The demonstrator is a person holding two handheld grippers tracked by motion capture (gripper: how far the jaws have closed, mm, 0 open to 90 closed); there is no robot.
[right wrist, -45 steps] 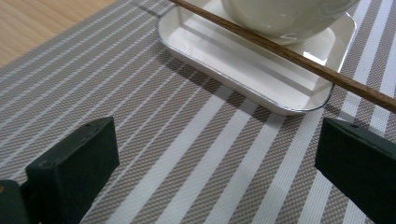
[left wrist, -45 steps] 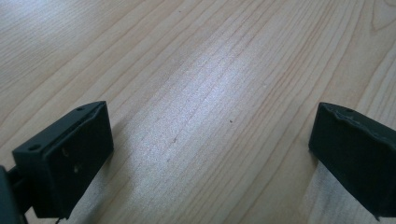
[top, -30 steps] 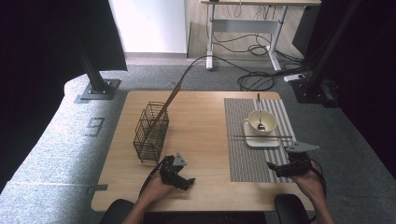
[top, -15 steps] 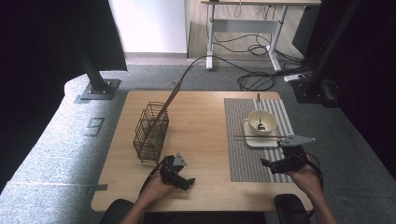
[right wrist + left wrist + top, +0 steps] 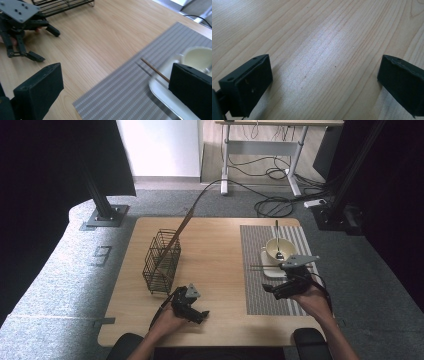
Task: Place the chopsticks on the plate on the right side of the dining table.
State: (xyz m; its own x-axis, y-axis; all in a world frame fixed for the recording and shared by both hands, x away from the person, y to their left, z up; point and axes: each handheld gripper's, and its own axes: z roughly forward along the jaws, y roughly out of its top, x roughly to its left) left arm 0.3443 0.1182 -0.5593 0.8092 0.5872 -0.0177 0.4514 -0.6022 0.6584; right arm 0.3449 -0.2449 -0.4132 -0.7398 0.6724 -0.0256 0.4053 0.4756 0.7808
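Since the earlier frame my right gripper [image 5: 274, 291] has crept forward onto the striped mat [image 5: 260, 290]; my left gripper [image 5: 196, 310] rests unchanged. High view: chopstick [image 5: 265, 266] just ahead of my right jaws. Left gripper view: jaws spread over bare table [image 5: 317, 37]. Right gripper view: jaws apart, empty; chopstick [image 5: 154, 70] between them, farther on.

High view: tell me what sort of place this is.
Probably a lab or office corner set up for recording, not a home kitchen. A wooden table stands on grey carpet between black stand posts, with loose cables and a height-adjustable desk behind it.
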